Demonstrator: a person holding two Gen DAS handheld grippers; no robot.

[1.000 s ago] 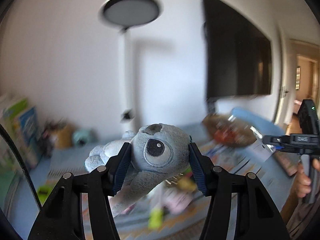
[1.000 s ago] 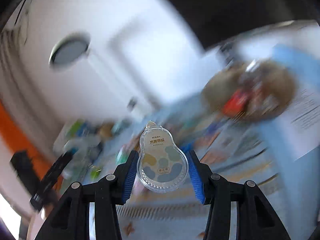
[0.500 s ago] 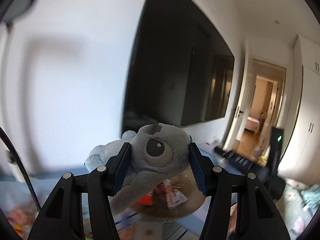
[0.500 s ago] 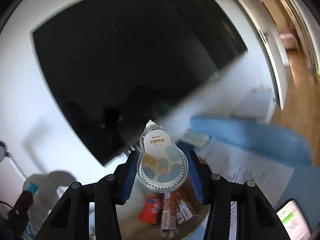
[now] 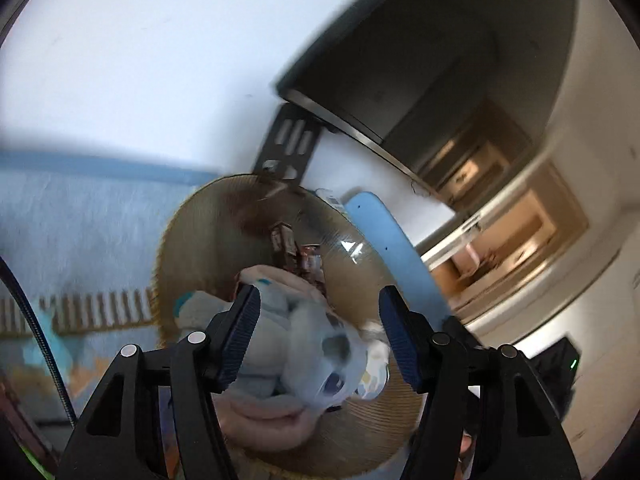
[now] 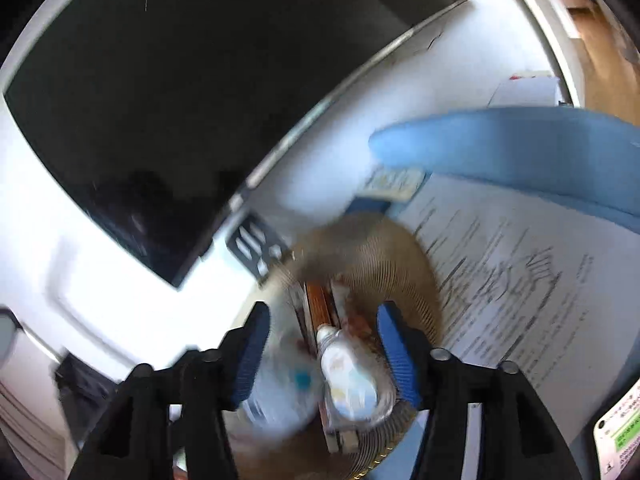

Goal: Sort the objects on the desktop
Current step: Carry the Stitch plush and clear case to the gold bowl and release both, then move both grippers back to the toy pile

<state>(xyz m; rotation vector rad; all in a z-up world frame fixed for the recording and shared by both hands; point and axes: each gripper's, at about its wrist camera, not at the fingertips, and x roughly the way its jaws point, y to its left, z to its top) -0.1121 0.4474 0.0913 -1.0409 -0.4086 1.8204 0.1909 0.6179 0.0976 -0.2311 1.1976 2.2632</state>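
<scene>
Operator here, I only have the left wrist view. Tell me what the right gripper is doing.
Observer: The right gripper has its jaws opening; the correction tape sits between them, clear of one pad.
Operator: Say where it rests.
Observer: It seems to lie on snack packets in the woven basket.
Operator: Report what's beside the basket.
Observer: A printed sheet lies along its rim.
</scene>
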